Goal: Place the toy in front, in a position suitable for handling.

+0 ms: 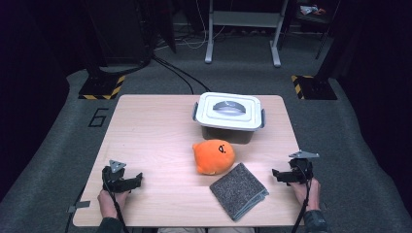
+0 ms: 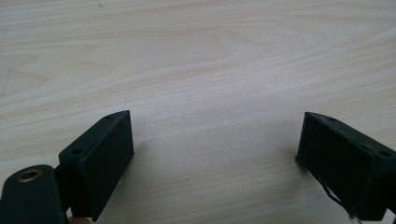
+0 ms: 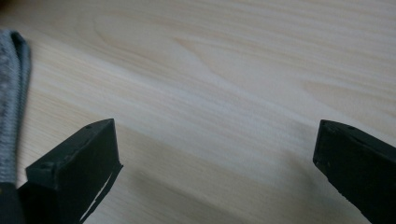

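Right gripper (image 1: 275,173) (jaws apart) near one grey cloth (image 1: 238,190).

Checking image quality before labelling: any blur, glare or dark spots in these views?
High view: table evenly lit, surroundings near black, white box lid bright but readable. Left gripper view: sharp wood grain, soft shadows under the jaws. Right gripper view: grey cloth edge slightly soft.

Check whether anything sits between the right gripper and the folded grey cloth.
Nothing visible does. The right gripper rests open near the table's right edge, and only bare wood lies between it and the folded grey cloth. In the right gripper view the cloth's edge shows just past the jaw, apart from it.
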The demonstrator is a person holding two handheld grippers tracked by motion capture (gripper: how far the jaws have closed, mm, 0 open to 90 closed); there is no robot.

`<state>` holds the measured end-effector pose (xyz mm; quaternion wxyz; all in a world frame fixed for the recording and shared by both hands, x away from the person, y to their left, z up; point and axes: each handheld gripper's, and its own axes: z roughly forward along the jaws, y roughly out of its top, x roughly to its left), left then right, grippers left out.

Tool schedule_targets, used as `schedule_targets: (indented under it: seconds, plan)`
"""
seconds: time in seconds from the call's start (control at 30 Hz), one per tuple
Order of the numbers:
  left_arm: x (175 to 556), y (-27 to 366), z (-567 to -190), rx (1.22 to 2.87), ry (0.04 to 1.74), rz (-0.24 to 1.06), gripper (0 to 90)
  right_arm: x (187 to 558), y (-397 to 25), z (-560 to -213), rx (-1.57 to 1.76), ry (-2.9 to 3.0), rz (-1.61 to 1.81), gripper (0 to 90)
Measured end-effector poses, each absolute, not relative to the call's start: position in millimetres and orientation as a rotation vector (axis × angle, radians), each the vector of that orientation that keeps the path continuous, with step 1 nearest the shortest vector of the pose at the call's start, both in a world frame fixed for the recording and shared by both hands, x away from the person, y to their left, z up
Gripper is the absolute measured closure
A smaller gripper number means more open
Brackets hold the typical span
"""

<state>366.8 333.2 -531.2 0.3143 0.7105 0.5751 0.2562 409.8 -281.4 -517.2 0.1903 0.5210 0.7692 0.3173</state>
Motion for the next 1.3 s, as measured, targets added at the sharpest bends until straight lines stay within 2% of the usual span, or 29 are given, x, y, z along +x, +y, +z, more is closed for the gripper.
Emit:
schedule_targets:
  seconds: [0.77, 1.3]
  plan:
    - [367, 333, -531, 1.873, 1.515, 0.676, 10.2, 442, -267, -442, 1.398, 2.172, 1.016, 0.0]
    - [367, 333, -531, 1.873, 1.515, 0.678, 10.2, 483, -242, -400, 1.353, 2.165, 1.035, 3.3]
